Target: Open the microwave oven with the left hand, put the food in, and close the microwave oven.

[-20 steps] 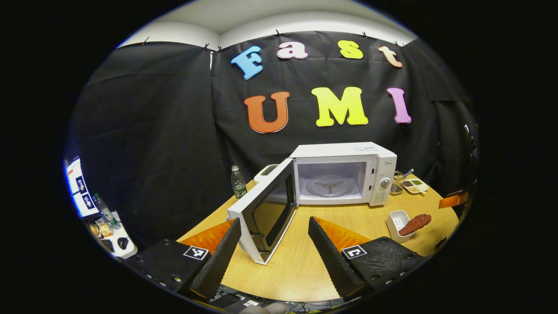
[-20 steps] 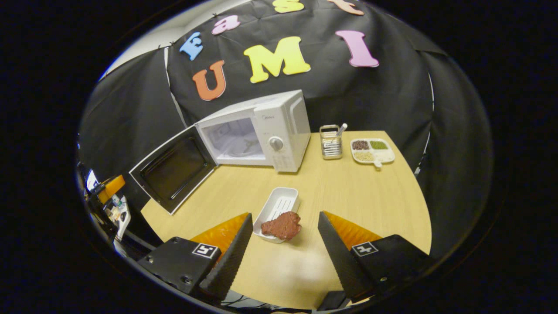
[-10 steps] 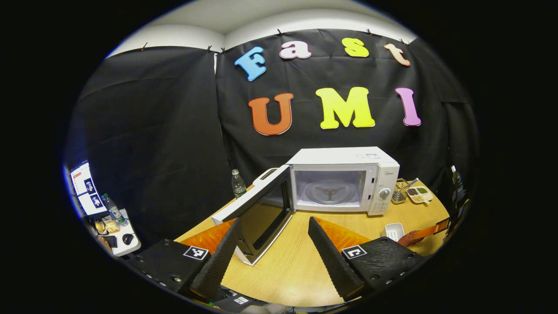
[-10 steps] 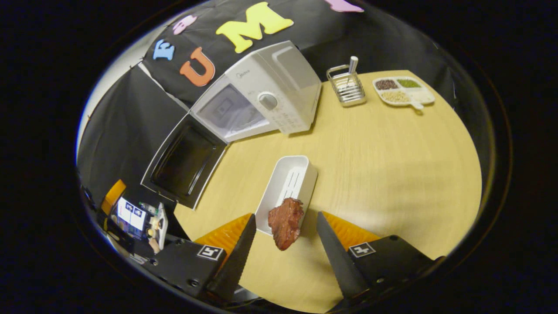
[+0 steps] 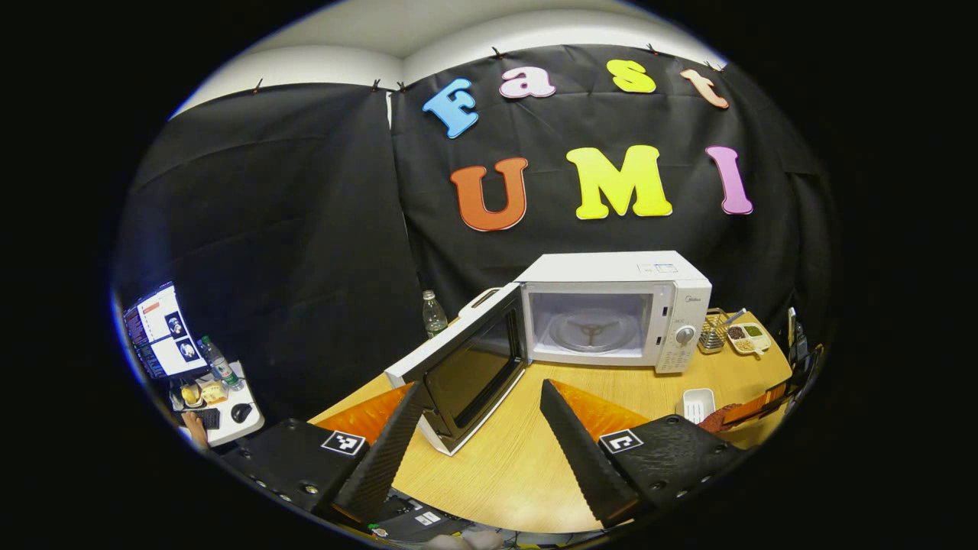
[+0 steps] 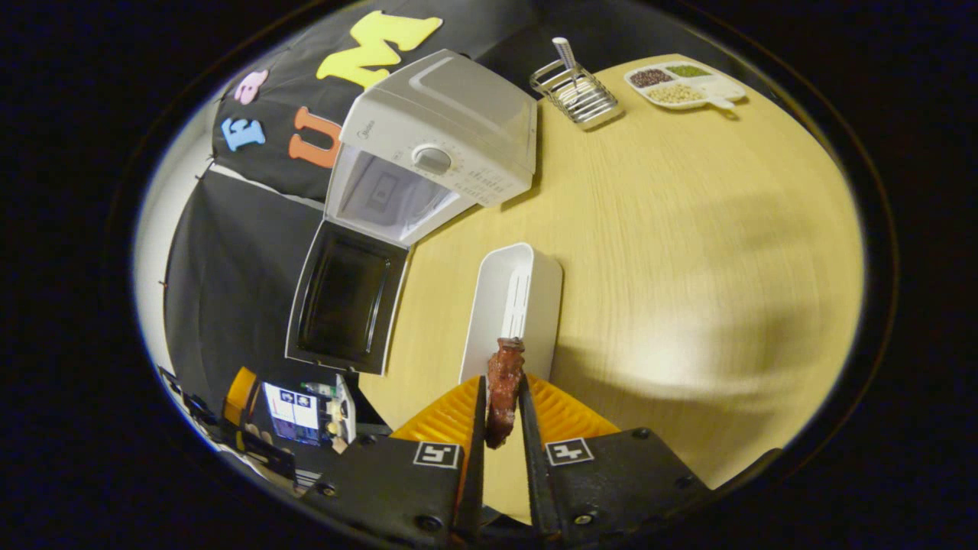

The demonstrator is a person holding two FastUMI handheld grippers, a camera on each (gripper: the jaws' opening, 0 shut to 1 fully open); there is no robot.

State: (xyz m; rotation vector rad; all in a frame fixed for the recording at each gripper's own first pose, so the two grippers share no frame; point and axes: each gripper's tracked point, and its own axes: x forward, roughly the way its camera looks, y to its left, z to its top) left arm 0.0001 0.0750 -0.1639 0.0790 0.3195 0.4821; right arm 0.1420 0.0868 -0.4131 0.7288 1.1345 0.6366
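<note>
Your right gripper (image 6: 500,393) is clamped on the meat (image 6: 504,386), at the near end of the white tray (image 6: 513,305); your left gripper (image 5: 477,412) hangs wide, holding nothing; beyond stands the microwave (image 5: 611,305), door (image 5: 466,370) swung open, its turntable (image 5: 592,332) bare; farthest, a divided dish (image 6: 684,80) holds beans.

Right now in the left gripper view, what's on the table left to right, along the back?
Water bottle → open microwave door → microwave → wire rack → divided dish.
</note>
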